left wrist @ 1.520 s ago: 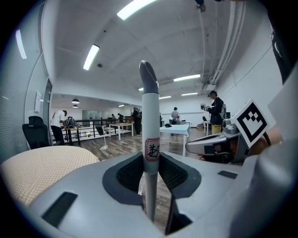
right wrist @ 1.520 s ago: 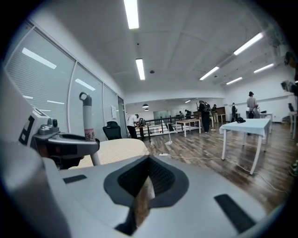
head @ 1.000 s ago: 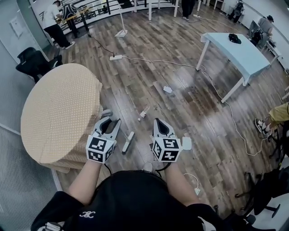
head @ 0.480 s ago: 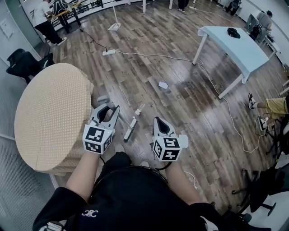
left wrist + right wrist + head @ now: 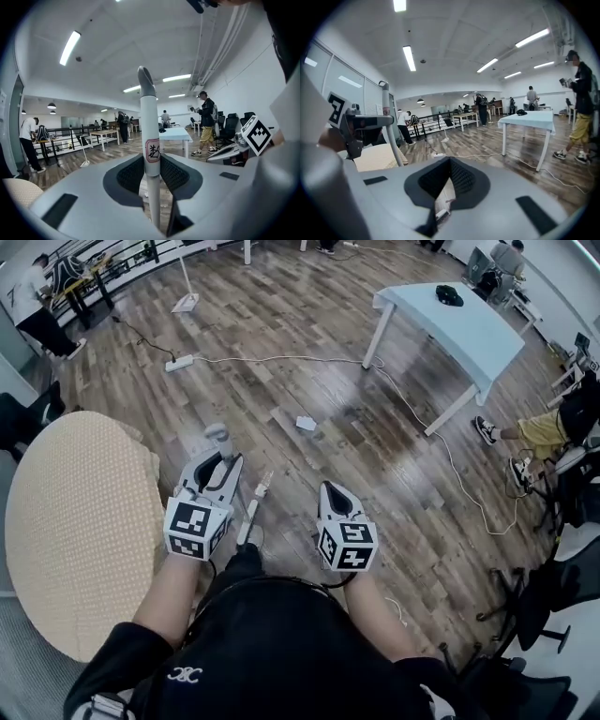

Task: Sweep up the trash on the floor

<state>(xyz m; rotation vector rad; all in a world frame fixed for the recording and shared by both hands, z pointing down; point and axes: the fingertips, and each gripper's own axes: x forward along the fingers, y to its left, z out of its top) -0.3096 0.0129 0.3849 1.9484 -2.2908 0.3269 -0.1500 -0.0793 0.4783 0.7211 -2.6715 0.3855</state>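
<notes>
A crumpled white paper (image 5: 307,424) lies on the wooden floor ahead of both grippers. A smaller white scrap (image 5: 265,484) lies closer, between them. My left gripper (image 5: 219,463) is shut on an upright white broom pole (image 5: 150,140) with a grey tip (image 5: 217,435) and a red-edged label. My right gripper (image 5: 330,491) is level with it to the right, its jaws closed on a thin white flat piece (image 5: 444,196); what that piece belongs to is hidden. A slim white bar (image 5: 248,517) shows low between the grippers.
A round tan table (image 5: 66,549) is close on my left. A light blue table (image 5: 464,324) stands ahead right, with a white cable (image 5: 281,359) and power strip (image 5: 178,363) across the floor. A seated person's foot (image 5: 487,430) and office chairs (image 5: 553,596) are to the right.
The view has moved forward over the floor, so the paper and scrap are now nearer the grippers and the round table has slid left. Both grippers keep their hold.
</notes>
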